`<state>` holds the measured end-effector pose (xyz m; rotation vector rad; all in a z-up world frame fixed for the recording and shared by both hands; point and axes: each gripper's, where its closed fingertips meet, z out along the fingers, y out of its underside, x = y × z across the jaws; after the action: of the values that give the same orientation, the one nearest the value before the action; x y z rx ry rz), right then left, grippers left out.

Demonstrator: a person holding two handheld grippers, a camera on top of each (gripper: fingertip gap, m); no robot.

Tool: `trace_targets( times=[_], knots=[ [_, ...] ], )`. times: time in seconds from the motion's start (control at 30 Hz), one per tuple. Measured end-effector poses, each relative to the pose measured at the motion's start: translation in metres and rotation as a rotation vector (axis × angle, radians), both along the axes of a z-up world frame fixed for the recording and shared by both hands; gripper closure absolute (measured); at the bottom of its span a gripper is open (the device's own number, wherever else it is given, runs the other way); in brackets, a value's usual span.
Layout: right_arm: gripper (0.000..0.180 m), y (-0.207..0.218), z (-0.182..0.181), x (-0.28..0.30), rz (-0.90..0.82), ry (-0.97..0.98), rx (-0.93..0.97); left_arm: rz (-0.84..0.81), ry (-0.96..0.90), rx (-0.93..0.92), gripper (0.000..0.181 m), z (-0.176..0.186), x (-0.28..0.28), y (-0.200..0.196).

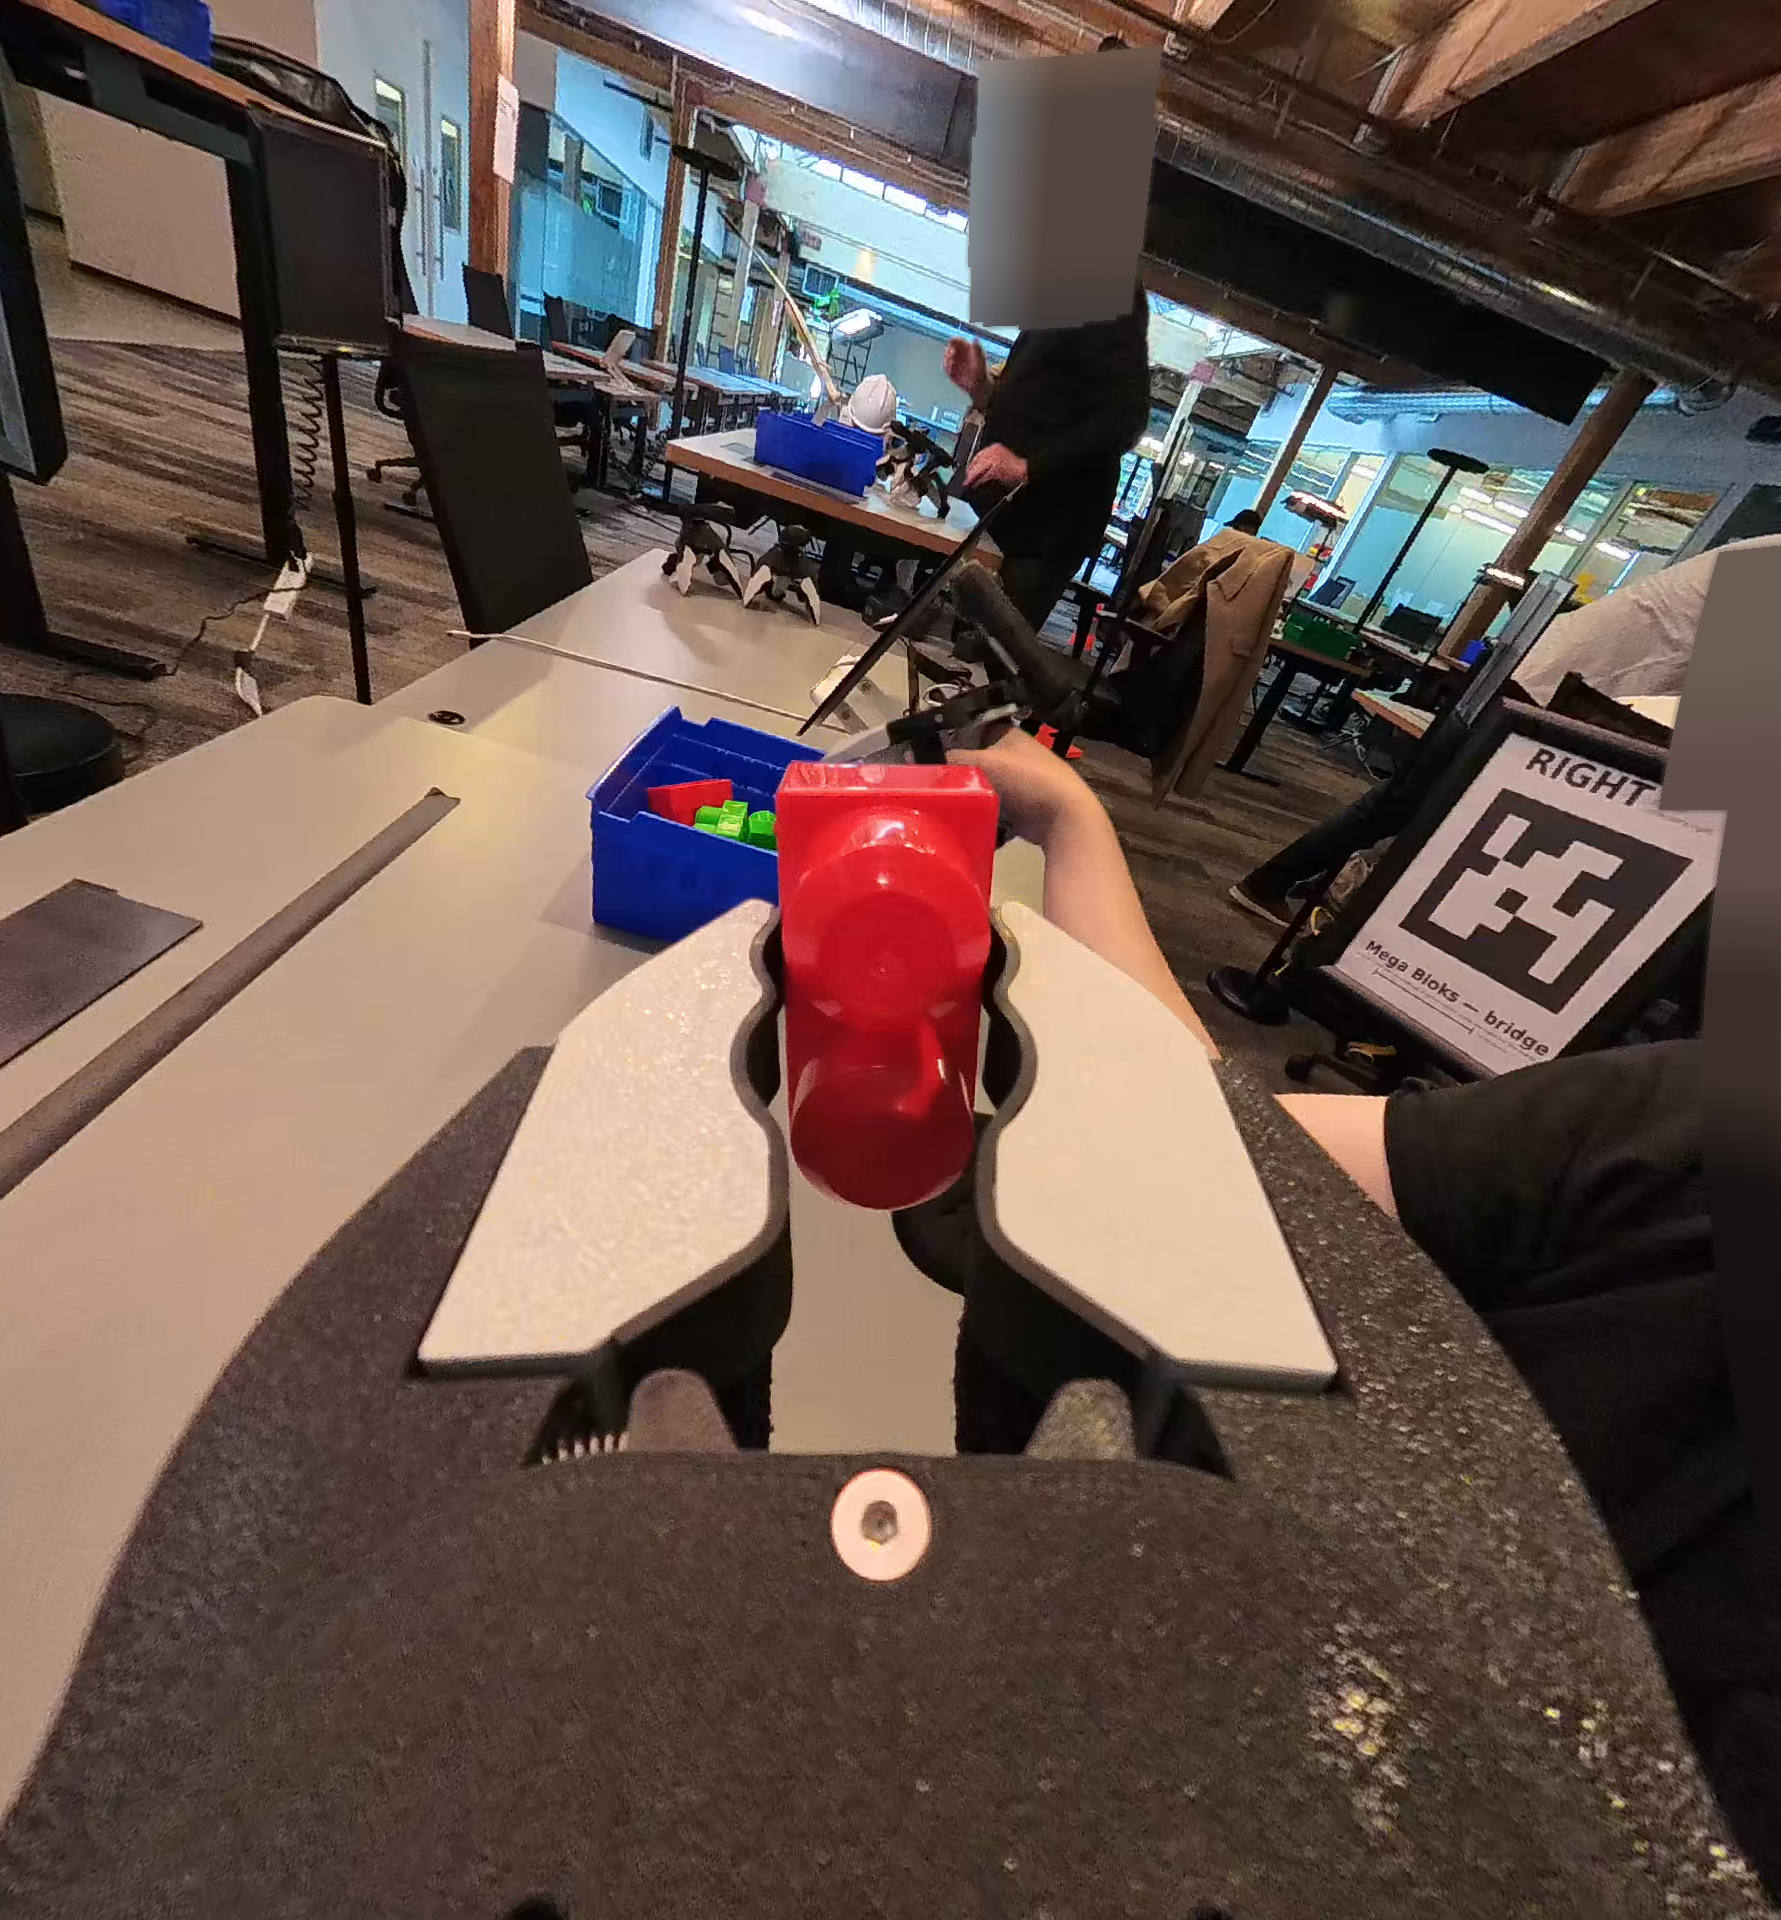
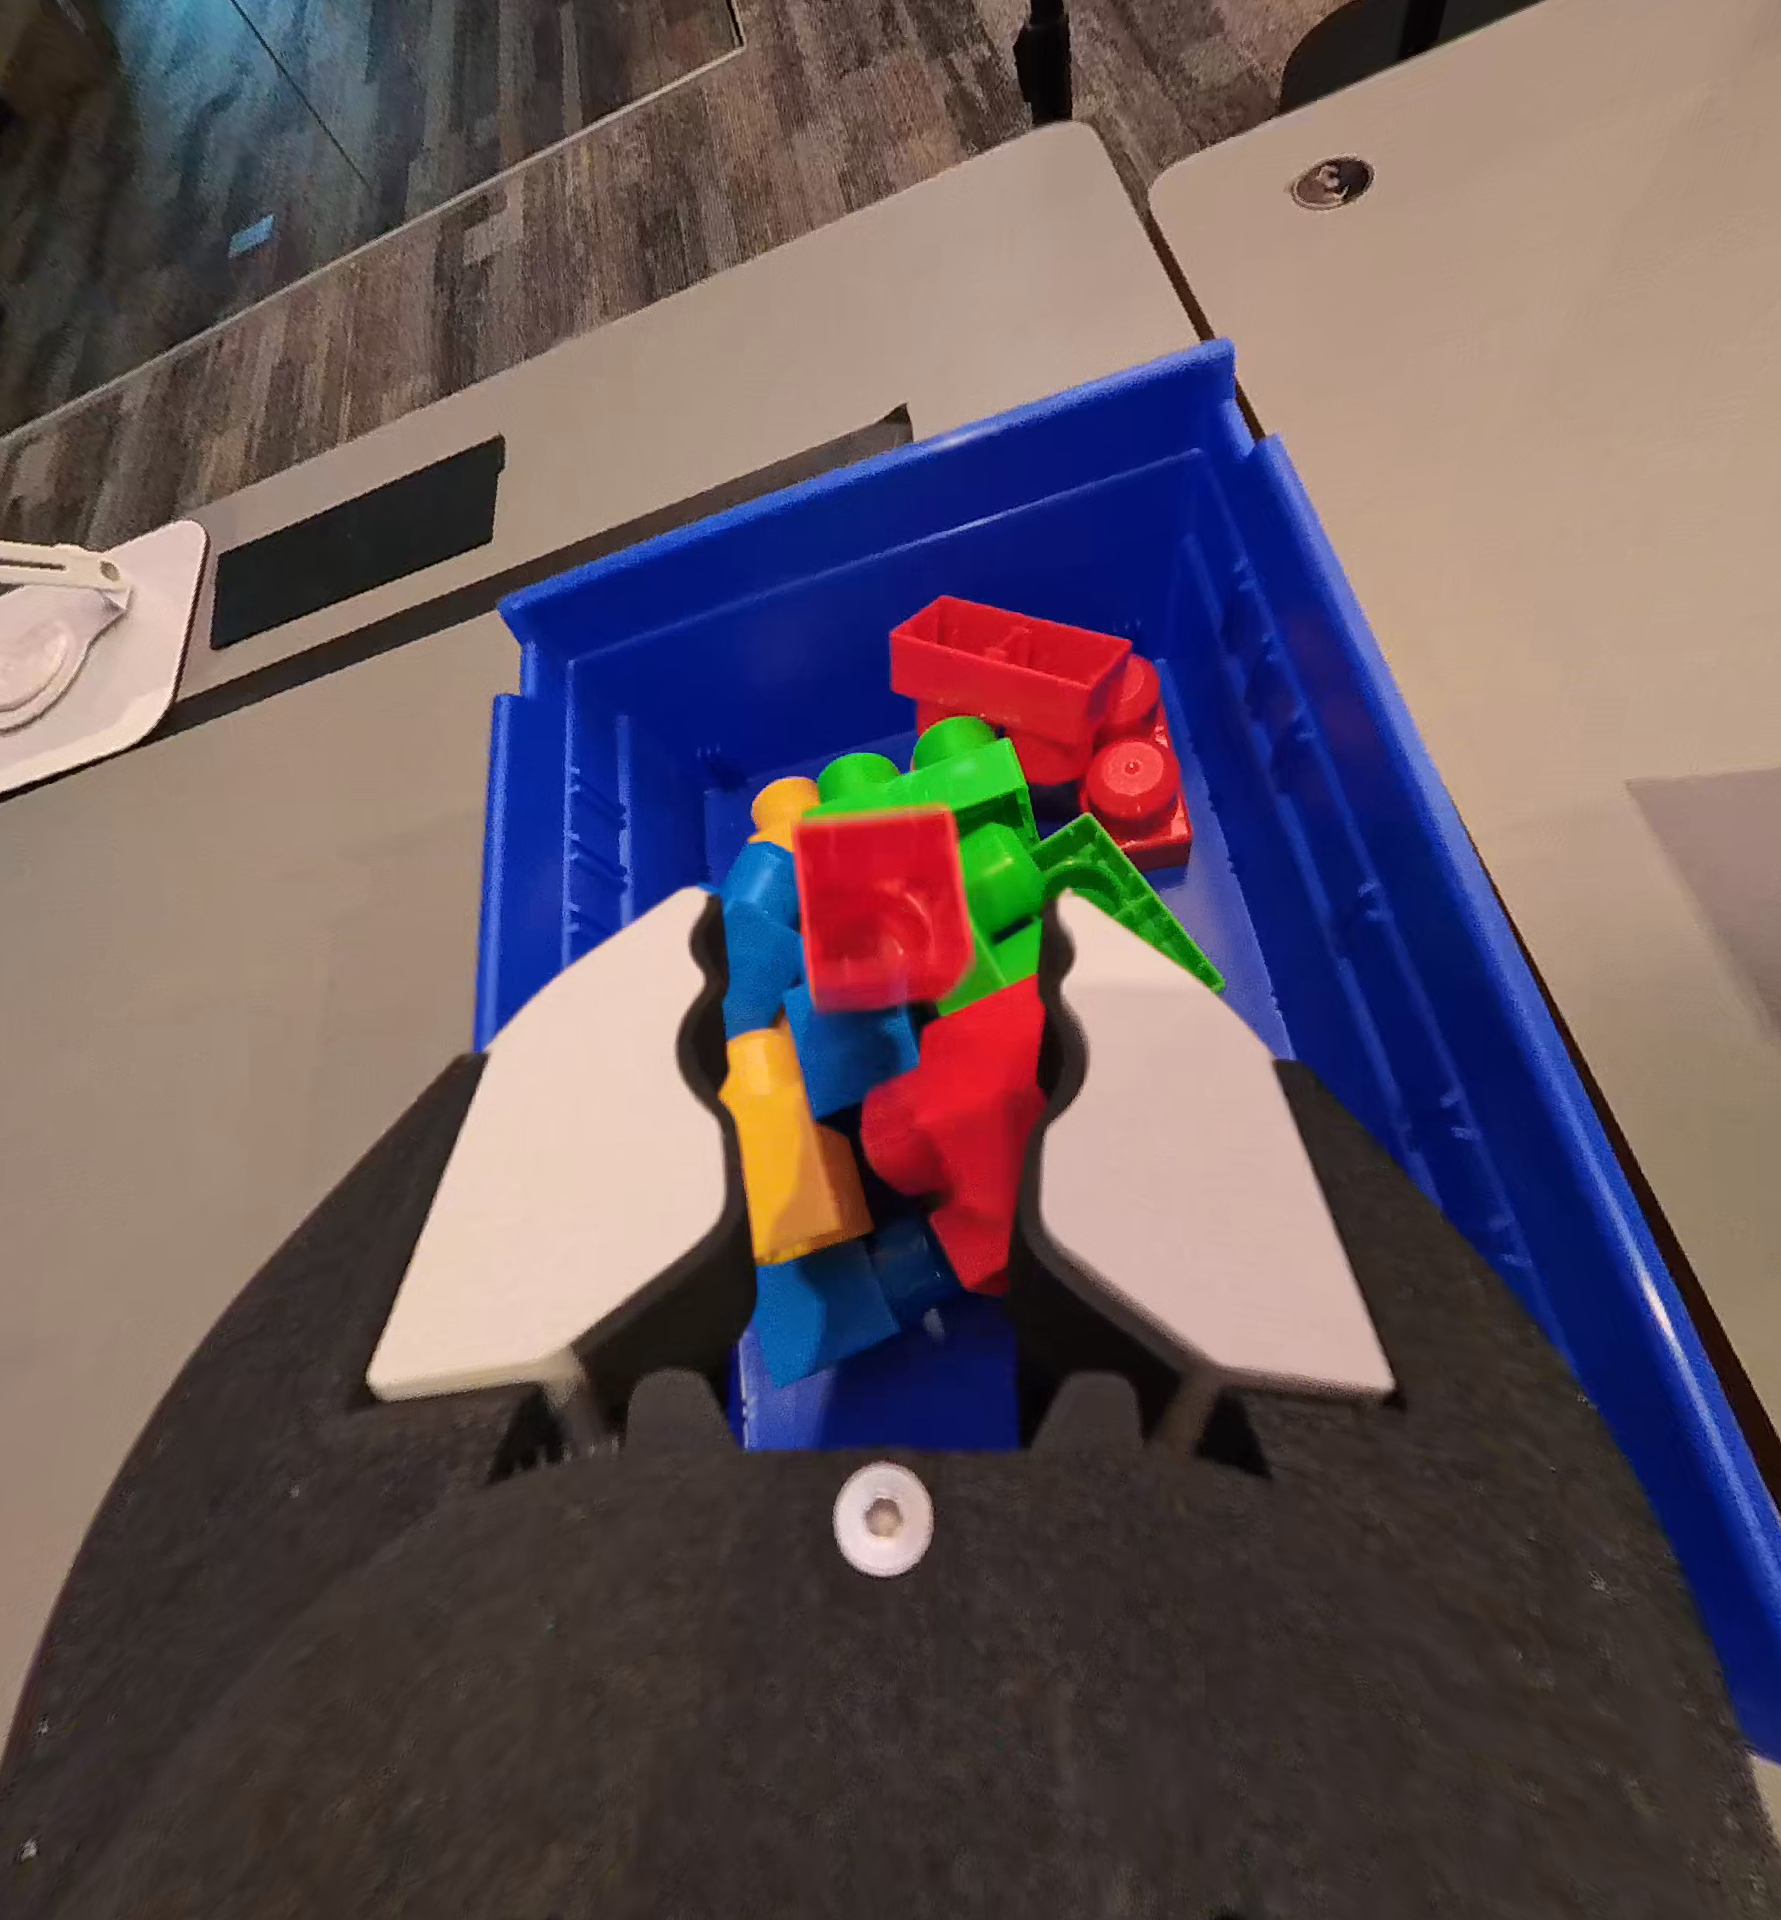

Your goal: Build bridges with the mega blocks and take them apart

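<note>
Left wrist view, grip: we see the left gripper (image 1: 881, 1023) clamped on a red block (image 1: 884, 997), studs toward the camera, held up off the grey table (image 1: 273, 997).
Left wrist view, surroundings: the blue bin (image 1: 673, 857) sits on the table ahead, red and green pieces showing inside; a bare hand (image 1: 1031, 790) works just behind the block.
Left wrist view, risk: we judge that the jaws bear on the block's flat sides with much of it standing forward, so a knock or a quick turn could twist it loose.
Right wrist view, grip: the right gripper (image 2: 870, 1029) hangs over the bin (image 2: 1385, 831) with its jaws spread and nothing between them that they touch.
Right wrist view, falling piece: a small red block (image 2: 886, 909), blurred, hangs free between the fingertips above the pile of blocks (image 2: 834, 1091); we take it to be dropping.
Right wrist view, risk: landing on that loose heap it may bounce or roll, perhaps over the low near wall.
Right wrist view, next pick: the pieces lie tangled, so closing here could catch two at once.
</note>
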<state>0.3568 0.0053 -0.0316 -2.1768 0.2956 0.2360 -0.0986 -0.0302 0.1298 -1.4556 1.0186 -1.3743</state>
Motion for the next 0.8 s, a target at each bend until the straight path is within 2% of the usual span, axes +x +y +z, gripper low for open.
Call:
trace_targets(
  times=[0.1, 0.2, 0.3, 0.4, 0.47, 0.5, 0.6, 0.7, 0.73, 0.8],
  knots=[
    [0.123, 0.003, 0.036, -0.019, 0.067, 0.008, 0.136, 0.006, 0.004, -0.007, 0.145, -0.003, 0.005, 0.002],
    [0.124, 0.006, 0.108, -0.075, 0.239, 0.028, 0.394, 0.004, -0.014, -0.023, 0.145, -0.003, 0.009, 0.004],
    [0.124, -0.005, 0.175, -0.177, 0.592, 0.065, 0.641, 0.012, -0.031, -0.029, 0.145, -0.004, 0.012, 0.007],
    [0.122, -0.038, 0.207, -0.291, 1.039, 0.191, 0.752, 0.003, -0.044, -0.032, 0.145, -0.002, 0.014, 0.005],
    [0.12, -0.057, 0.208, -0.349, 1.263, 0.279, 0.729, 0.005, -0.042, -0.025, 0.145, -0.002, 0.014, 0.004],
    [0.118, -0.057, 0.202, -0.37, 1.306, 0.279, 0.693, 0.004, -0.042, -0.021, 0.145, -0.001, 0.014, 0.003],
    [0.106, -0.039, 0.169, -0.415, 1.33, 0.163, 0.583, -0.002, -0.048, -0.011, 0.145, 0.001, 0.014, 0.001],
    [0.107, -0.035, 0.144, -0.444, 1.403, 0.175, 0.481, -0.011, -0.053, -0.004, 0.145, 0.002, 0.014, -0.001],
    [0.113, -0.037, 0.137, -0.45, 1.436, 0.197, 0.448, -0.016, -0.056, -0.003, 0.145, 0.003, 0.014, -0.002],
    [0.14, -0.04, 0.128, -0.456, 1.501, 0.212, 0.4, -0.022, -0.074, -0.007, 0.145, 0.006, 0.014, -0.003]
  ],
)
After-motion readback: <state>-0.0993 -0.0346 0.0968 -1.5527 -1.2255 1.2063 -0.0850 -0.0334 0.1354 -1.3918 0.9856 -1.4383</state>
